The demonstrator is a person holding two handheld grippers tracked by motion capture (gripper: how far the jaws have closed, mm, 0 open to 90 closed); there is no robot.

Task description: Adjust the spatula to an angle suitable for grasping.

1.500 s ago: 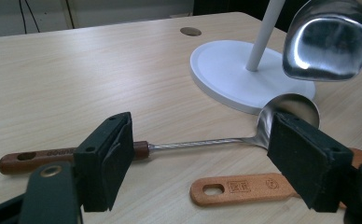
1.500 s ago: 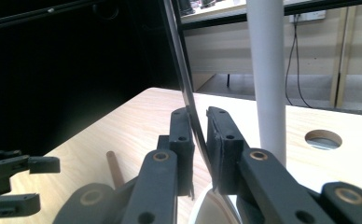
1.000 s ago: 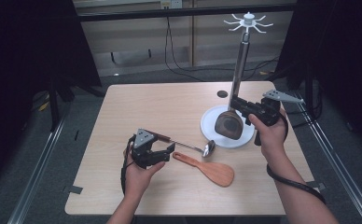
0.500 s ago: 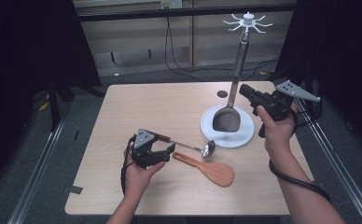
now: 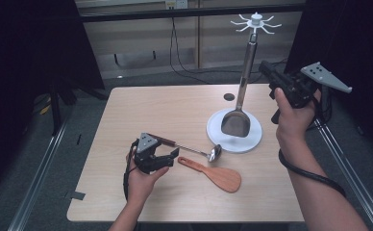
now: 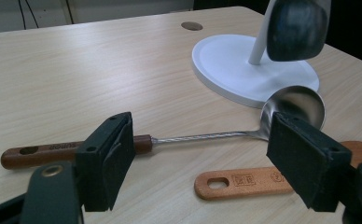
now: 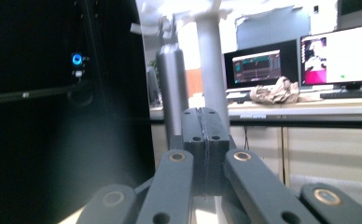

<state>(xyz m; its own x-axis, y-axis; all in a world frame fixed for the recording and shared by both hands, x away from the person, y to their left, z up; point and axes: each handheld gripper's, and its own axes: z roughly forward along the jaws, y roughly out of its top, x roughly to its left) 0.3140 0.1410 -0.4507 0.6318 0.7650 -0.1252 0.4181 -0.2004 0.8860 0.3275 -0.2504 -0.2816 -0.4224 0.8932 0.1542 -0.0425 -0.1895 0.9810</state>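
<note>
Your left gripper (image 5: 167, 156) rests low on the wooden table (image 5: 165, 110), its jaws spread wide and holding nothing. In the left gripper view the same gripper (image 6: 207, 163) has its two black pads on either side of the ladle (image 6: 179, 135), whose wooden handle lies just behind the left pad while the steel bowl sits behind the right pad, close to the rim of the white round base (image 6: 226, 65). From above, the ladle (image 5: 194, 150) lies just beyond the jaws, bowl end towards the base (image 5: 218, 137). The wooden rice paddle (image 5: 213, 174) lies flat just beside the ladle on your side, its handle hole near the jaws.

Your right gripper (image 5: 266, 70) is raised off the table beside the upright post of the utensil rack (image 5: 255, 21), well apart from the ladle. In the right gripper view its jaws (image 7: 206, 140) are pressed together with nothing between them, and the post stands right behind them. A dark slotted turner (image 5: 236, 120) hangs from the rack, its blade low over the white base.
</note>
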